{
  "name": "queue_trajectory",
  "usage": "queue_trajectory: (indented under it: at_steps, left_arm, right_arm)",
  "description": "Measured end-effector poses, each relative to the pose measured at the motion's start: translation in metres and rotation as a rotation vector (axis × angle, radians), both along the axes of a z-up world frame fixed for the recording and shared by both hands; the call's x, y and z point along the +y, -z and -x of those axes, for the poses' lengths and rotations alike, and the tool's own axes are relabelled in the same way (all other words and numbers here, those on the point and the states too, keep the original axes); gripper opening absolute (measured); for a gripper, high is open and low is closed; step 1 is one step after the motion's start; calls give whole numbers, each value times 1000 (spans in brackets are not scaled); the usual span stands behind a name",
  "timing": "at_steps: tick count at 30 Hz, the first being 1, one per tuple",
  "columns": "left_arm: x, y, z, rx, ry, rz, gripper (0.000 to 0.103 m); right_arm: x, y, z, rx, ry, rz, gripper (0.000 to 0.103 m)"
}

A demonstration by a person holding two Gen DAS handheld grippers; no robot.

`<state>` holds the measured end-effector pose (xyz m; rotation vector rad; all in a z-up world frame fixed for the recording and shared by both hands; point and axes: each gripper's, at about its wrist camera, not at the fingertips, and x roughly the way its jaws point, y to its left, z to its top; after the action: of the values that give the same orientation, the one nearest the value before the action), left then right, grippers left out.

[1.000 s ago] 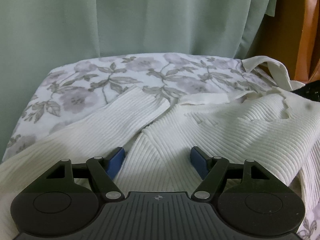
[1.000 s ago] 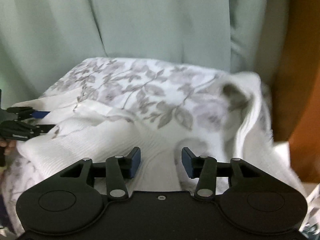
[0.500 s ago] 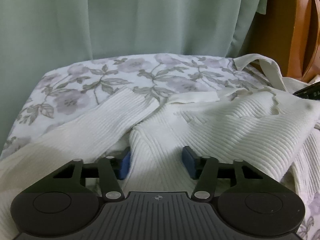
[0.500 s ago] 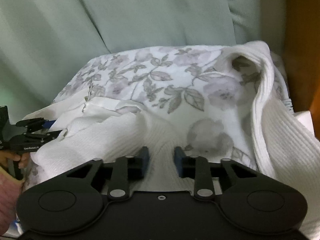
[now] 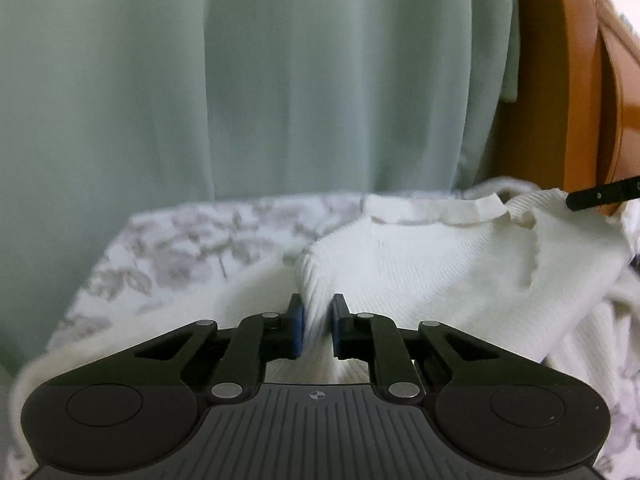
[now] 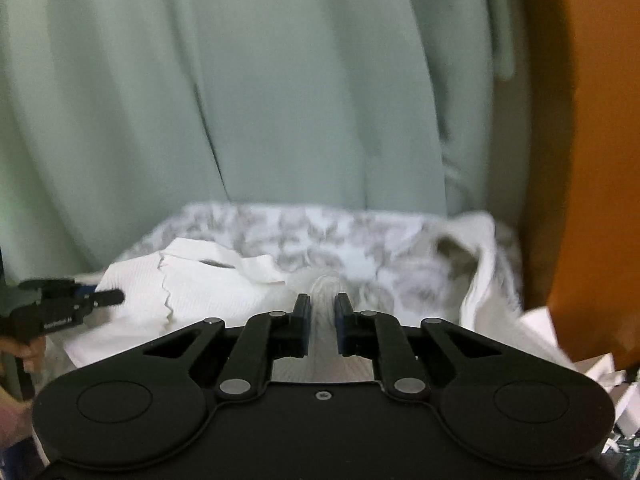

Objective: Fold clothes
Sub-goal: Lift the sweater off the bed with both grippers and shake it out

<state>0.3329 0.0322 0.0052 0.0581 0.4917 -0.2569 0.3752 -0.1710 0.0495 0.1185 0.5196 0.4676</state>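
Each hand-held gripper, left (image 5: 318, 326) and right (image 6: 322, 322), is closing, pads pinching the white ribbed sweater (image 5: 440, 264).

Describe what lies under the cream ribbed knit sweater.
Under the cream ribbed knit sweater lies a white sheet with a grey floral print, visible at its far left. What the sheet covers is hidden.

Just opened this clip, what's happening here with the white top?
A person is folding a white ribbed sweater that lies on a floral sheet, with a handheld gripper in each hand. The left gripper has a bunched ridge of the knit between its closing jaws. The right gripper is closing on another pinch of the same sweater. Both have pulled the fabric up off the sheet, in front of a pale green curtain.
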Motion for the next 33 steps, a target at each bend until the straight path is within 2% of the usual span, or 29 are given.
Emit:
queue_trajectory:
  at_steps: [4,9,14,25,26,27,28,33]
  left_arm:
    - [4,-26,25,-82,-8,23,11]
    - [11,-50,62,-135,0,58,11]
    - [11,-66,96,-189,11,32,11]
    - [12,-110,120,-328,-32,65,11]
    - [12,-116,125,-345,-32,66,11]
    - [12,-121,129,-362,-32,66,11]
    - [11,-127,134,-378,-33,66,11]
    - [8,-150,153,-424,-20,59,11]
  right_arm:
    - [-5,-24,29,-86,16,-22,13]
    - [-6,-41,60,-136,12,-35,13]
    - [-8,-52,87,-182,16,-46,13]
    - [-1,-87,105,-297,40,-109,10]
    - [0,-90,107,-307,44,-114,9]
    - [1,-95,110,-320,48,-120,4]
    - [0,-99,114,-335,53,-127,4]
    - [0,-116,123,-339,86,-122,4]
